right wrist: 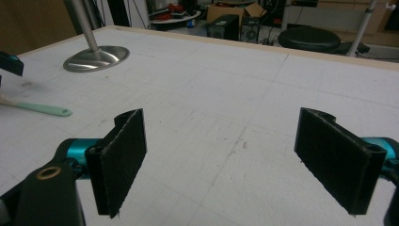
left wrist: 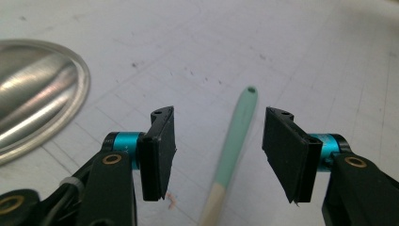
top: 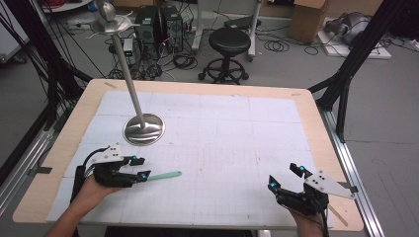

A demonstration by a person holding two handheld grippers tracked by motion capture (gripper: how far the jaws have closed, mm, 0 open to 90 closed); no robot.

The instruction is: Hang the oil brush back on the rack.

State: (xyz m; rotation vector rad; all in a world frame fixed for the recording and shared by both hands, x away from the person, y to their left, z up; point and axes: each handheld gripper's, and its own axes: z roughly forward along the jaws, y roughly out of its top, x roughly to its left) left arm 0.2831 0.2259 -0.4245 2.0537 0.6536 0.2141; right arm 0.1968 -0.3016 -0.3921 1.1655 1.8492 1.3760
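My left gripper (left wrist: 219, 150) has its jaws partly open and straddling the mint-green handled tool (left wrist: 234, 141), which lies flat on the tabletop (top: 222, 148) between the pads; neither pad presses on it, so I judge I'm at the grasp step, lined up but not yet gripping. Next I need to close evenly on the handle, keeping it centred so it doesn't skid sideways, then lift. My right gripper (top: 286, 180) sits well apart near the tabletop's right edge, jaws wide and empty. The metal stand (top: 143, 129) stands just beyond the tool.
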